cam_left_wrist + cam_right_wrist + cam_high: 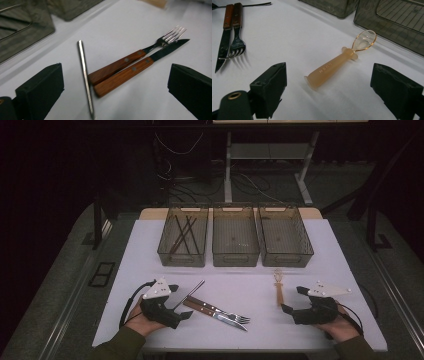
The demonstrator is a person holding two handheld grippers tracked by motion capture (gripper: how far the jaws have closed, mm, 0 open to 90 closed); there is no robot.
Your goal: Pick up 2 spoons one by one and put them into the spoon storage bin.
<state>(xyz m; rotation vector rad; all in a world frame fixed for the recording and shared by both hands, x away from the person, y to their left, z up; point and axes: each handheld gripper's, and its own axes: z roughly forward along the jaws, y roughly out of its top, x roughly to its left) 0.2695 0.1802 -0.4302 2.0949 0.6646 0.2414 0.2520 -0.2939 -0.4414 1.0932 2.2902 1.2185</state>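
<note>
A translucent amber spoon (278, 287) (337, 65) lies on the white table (250, 330), bowl toward the bins. My right gripper (294, 300) (329, 67) is open just right of its handle end, a black jaw on each side and neither touching it. A fork (225, 314) (130, 58) and a knife (220, 316) (132, 73), both wood-handled, lie side by side at centre front, with a thin metal rod (192, 292) (85, 77) beside their handle ends. My left gripper (181, 302) (116, 75) is open, facing those handle ends with nothing gripped.
Three smoky plastic bins stand in a row at the back: the left bin (165, 251) holds several dark sticks, while the middle bin (235, 256) and right bin (286, 257) look bare. The table's front edge runs just below both hands.
</note>
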